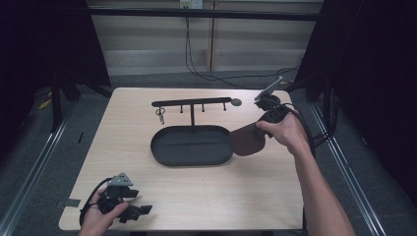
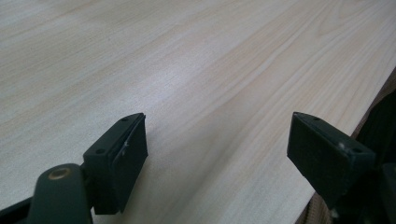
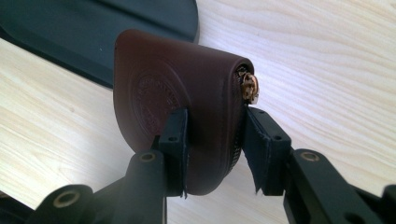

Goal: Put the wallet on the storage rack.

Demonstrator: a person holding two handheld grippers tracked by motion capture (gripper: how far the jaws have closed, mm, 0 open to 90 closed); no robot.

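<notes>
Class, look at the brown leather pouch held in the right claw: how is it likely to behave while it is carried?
The brown leather pouch probably keeps its shape: it stands out from the right claw without drooping. Its smooth, slightly shiny leather may slip, though both pads press its sides. It looks light for its size, since it is pinched at one end, and it seems unlikely to break.

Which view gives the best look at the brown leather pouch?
The right gripper view: the brown leather pouch sits close up between the right gripper pads, showing its embossed stamp and zipper pull. The high view shows it small, beside the black tray. The left gripper view looks at bare table.
</notes>
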